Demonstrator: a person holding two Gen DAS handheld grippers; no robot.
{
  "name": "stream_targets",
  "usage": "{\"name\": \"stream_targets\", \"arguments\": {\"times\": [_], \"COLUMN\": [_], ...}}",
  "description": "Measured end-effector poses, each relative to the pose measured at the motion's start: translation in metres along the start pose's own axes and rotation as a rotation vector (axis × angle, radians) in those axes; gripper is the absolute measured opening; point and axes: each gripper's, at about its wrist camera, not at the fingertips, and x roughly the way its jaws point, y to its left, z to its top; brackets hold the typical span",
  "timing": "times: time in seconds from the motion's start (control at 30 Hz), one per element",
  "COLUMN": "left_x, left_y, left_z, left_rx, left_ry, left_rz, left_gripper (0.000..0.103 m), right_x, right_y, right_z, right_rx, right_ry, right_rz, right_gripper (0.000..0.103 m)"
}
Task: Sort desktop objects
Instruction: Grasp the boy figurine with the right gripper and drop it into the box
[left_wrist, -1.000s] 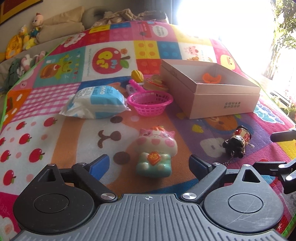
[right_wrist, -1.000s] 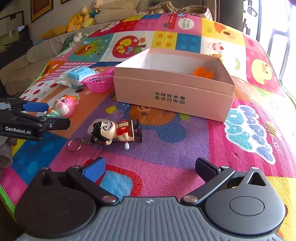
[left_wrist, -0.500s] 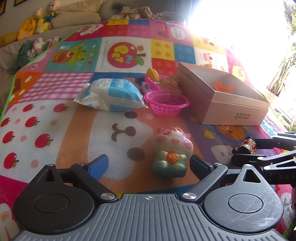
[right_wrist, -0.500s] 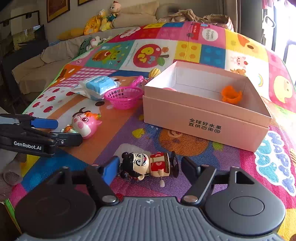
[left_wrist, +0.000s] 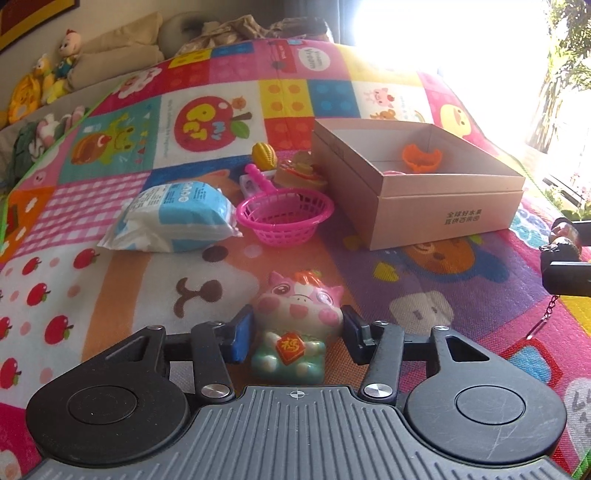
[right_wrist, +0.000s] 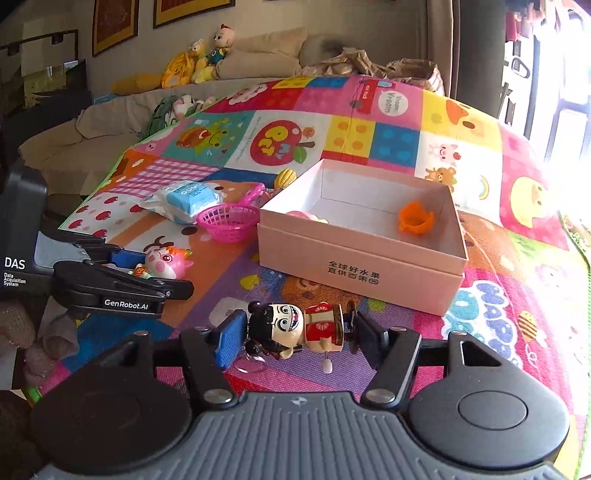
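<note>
My left gripper (left_wrist: 297, 334) is closed around a pink cow figurine (left_wrist: 295, 325) that rests on the play mat; both pads touch its sides. It also shows in the right wrist view (right_wrist: 166, 263). My right gripper (right_wrist: 297, 334) is shut on a wind-up doll keychain (right_wrist: 295, 328), lying sideways and held a little above the mat. A pink cardboard box (right_wrist: 354, 275) stands behind, open, holding an orange cup (right_wrist: 415, 218) and a pink item (right_wrist: 301, 217). The box also shows in the left wrist view (left_wrist: 447, 212).
A pink basket (left_wrist: 286, 218), a blue-white tissue pack (left_wrist: 177, 216), a yellow corn toy (left_wrist: 264, 155), a toy burger (left_wrist: 301, 173) and a pink scoop (left_wrist: 256, 177) lie left of the box. Plush toys (right_wrist: 199, 61) and cushions line the back wall.
Both grippers have moved forward and closed: the left on the cow figurine, the right on the doll keychain, which now hangs slightly above the mat.
</note>
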Motion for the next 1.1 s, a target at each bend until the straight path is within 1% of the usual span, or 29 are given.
{"name": "stream_targets", "arguments": {"times": [0.07, 0.13, 0.23, 0.33, 0.4, 0.43, 0.53, 0.57, 0.6, 0.63, 0.67, 0.7, 0.73, 0.77, 0.83, 0.9, 1.0, 1.07, 1.1], "left_x": [-0.012, -0.028, -0.046, -0.047, -0.035, -0.026, 0.007, 0.02, 0.034, 0.043, 0.049, 0.051, 0.049, 0.046, 0.035, 0.028, 0.027, 0.027, 0.026], "left_y": [-0.004, -0.012, -0.029, -0.046, -0.056, -0.062, -0.074, -0.075, -0.074, -0.07, -0.064, -0.057, -0.045, -0.037, -0.013, 0.007, 0.03, 0.042, 0.048], "left_z": [0.013, 0.035, 0.076, 0.113, 0.132, 0.14, 0.157, 0.161, 0.165, 0.165, 0.163, 0.16, 0.152, 0.144, 0.121, 0.095, 0.062, 0.047, 0.041], "left_rx": [0.018, 0.055, 0.119, 0.133, 0.133, 0.135, 0.128, 0.123, 0.115, 0.099, 0.079, 0.063, 0.046, 0.039, 0.027, 0.035, 0.034, 0.022, 0.015], "left_ry": [-0.044, -0.125, -0.263, -0.354, -0.371, -0.369, -0.348, -0.327, -0.29, -0.258, -0.237, -0.225, -0.22, -0.221, -0.227, -0.219, -0.172, -0.158, -0.154], "left_rz": [-0.026, -0.042, -0.041, -0.056, -0.09, -0.101, -0.132, -0.162, -0.194, -0.203, -0.196, -0.182, -0.162, -0.143, -0.071, -0.018, 0.066, 0.112, 0.135], "left_gripper": [0.054, 0.054, 0.054, 0.054, 0.054, 0.054, 0.055, 0.057, 0.067, 0.075, 0.076, 0.078, 0.081, 0.083, 0.09, 0.092, 0.092, 0.092, 0.094], "right_x": [-0.014, -0.032, -0.062, -0.076, -0.075, -0.071, -0.048, -0.037, -0.026, -0.015, -0.004, 0.005, 0.015, 0.021, 0.028, 0.033, 0.041, 0.048, 0.051], "right_y": [-0.005, -0.017, -0.045, -0.065, -0.078, -0.085, -0.102, -0.106, -0.109, -0.113, -0.117, -0.12, -0.123, -0.125, -0.125, -0.123, -0.113, -0.095, -0.085], "right_z": [0.002, 0.013, 0.044, 0.079, 0.098, 0.106, 0.125, 0.13, 0.133, 0.135, 0.136, 0.136, 0.136, 0.134, 0.128, 0.123, 0.122, 0.123, 0.123], "right_rx": [-0.013, -0.001, 0.057, 0.049, 0.072, 0.087, 0.142, 0.157, 0.17, 0.183, 0.195, 0.205, 0.221, 0.235, 0.232, 0.239, 0.238, 0.197, 0.171], "right_ry": [-0.026, -0.092, -0.204, -0.3, -0.331, -0.337, -0.311, -0.299, -0.29, -0.284, -0.273, -0.252, -0.235, -0.23, -0.222, -0.214, -0.184, -0.162, -0.155], "right_rz": [-0.021, -0.047, -0.069, -0.148, -0.176, -0.175, -0.145, -0.141, -0.137, -0.122, -0.094, -0.066, -0.062, -0.072, -0.074, -0.073, -0.065, -0.063, -0.059], "right_gripper": [0.064, 0.064, 0.064, 0.064, 0.064, 0.064, 0.064, 0.064, 0.064, 0.064, 0.065, 0.072, 0.075, 0.075, 0.075, 0.075, 0.075, 0.075, 0.075]}}
